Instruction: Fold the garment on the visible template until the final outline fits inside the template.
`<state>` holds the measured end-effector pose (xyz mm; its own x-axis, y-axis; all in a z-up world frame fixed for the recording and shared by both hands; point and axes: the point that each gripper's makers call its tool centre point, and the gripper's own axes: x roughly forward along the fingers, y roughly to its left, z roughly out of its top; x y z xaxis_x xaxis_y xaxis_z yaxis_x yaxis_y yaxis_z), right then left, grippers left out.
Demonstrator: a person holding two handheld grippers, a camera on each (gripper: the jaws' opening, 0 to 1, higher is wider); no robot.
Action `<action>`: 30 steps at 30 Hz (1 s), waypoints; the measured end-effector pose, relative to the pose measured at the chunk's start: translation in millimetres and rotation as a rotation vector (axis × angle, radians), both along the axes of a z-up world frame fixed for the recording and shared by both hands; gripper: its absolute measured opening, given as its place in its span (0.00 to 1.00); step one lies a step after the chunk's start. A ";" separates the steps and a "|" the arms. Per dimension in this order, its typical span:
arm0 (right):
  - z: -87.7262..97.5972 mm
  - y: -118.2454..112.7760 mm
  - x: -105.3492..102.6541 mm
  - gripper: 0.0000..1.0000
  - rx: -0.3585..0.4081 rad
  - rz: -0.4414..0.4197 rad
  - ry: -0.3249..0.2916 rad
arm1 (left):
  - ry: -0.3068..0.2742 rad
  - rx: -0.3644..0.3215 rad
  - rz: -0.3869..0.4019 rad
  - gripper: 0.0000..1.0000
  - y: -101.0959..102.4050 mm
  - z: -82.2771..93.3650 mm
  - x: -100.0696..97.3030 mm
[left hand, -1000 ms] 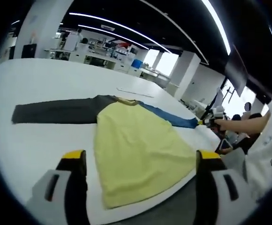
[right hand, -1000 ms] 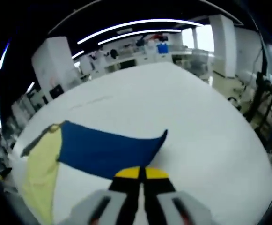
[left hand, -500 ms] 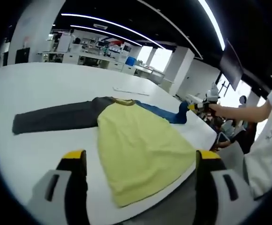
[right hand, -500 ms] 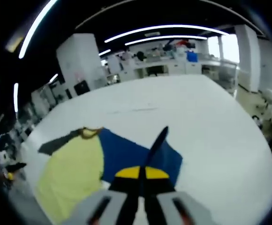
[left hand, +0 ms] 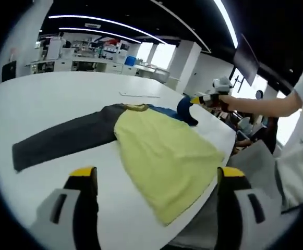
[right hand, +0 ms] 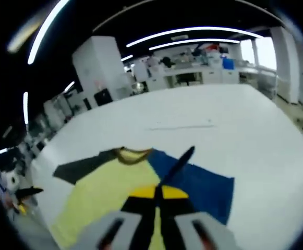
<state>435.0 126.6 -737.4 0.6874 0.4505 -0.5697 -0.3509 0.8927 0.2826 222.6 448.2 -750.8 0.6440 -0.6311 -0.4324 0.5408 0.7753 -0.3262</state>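
Your right gripper [right hand: 155, 194] is pinched tight on the blue sleeve [right hand: 195, 182], lifting it over the yellow shirt [left hand: 164, 159] in the middle of the table [left hand: 52, 96]. Your left gripper [left hand: 154, 179] is wide apart, holding nothing. The grey sleeve [left hand: 62, 138] lies flat at middle left. I'd say the folding has only just begun.

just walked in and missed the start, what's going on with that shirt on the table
A person is folding a yellow long-sleeved shirt spread on a white table. The right gripper is shut on the blue sleeve, lifting its end toward the yellow body. The left gripper hangs open near the hem, and the dark grey sleeve lies flat, unfolded.
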 end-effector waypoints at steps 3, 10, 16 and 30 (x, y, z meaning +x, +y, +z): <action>-3.3 26.3 3.9 0.00 0.021 0.009 0.003 | -0.002 -0.005 -0.013 0.93 0.4 -1.2 4.6; -2.6 75.7 12.7 0.00 0.090 0.023 0.008 | 0.001 -0.031 -0.042 0.93 -3.9 -4.0 10.8; -3.4 122.5 12.9 0.00 0.118 0.060 0.008 | 0.012 -0.054 -0.046 0.92 -7.8 -11.4 12.2; -2.8 198.1 3.7 0.00 0.163 0.154 0.021 | 0.022 -0.090 -0.016 0.91 -5.6 -15.1 12.9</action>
<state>438.7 324.6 -740.3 0.5918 0.6366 -0.4945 -0.4721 0.7710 0.4275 235.4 442.6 -765.9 0.6245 -0.6783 -0.3871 0.5452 0.7335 -0.4059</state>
